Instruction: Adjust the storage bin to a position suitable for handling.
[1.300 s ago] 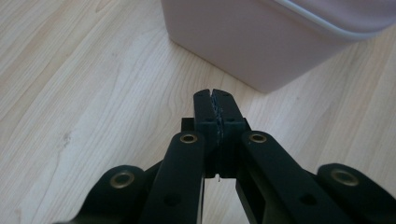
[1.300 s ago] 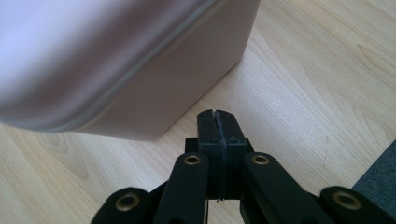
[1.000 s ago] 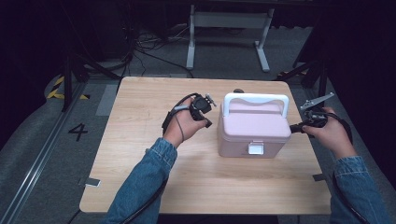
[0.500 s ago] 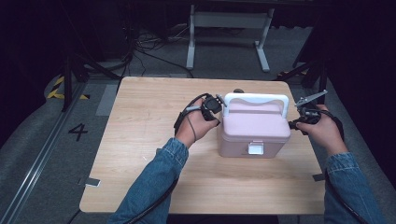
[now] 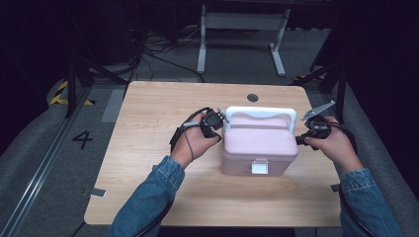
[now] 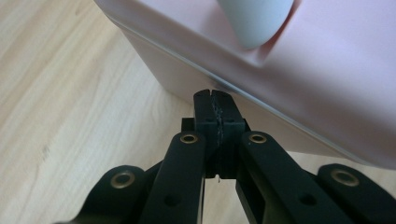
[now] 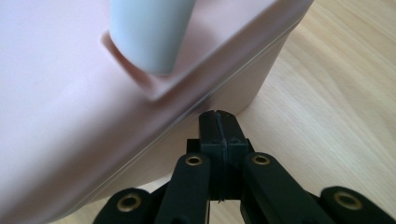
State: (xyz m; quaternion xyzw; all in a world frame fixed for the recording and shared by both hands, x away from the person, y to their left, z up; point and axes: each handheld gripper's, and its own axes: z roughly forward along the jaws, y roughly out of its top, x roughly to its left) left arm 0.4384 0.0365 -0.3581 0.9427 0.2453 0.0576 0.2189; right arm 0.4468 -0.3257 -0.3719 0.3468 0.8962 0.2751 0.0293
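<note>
Wood surface [image 5: 148, 197] w/ pink box [image 5: 259, 148] mid-right, latch toward person, white handle [image 5: 260, 112] up top. Left hand-held gripper [image 6: 215, 100] clenched, empty, tips against box's left side; right hand-held gripper [image 7: 218, 119] likewise clenched at right side. Beyond, dark floor w/ cables.

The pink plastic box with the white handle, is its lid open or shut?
Shut. The pink plastic box has its lid lying flat on the body, with the white front latch down across the seam in the high view.

A light wooden bench [image 5: 148, 148] carried a pink lidded box [image 5: 259, 148] with a white handle, right of its centre.
</note>
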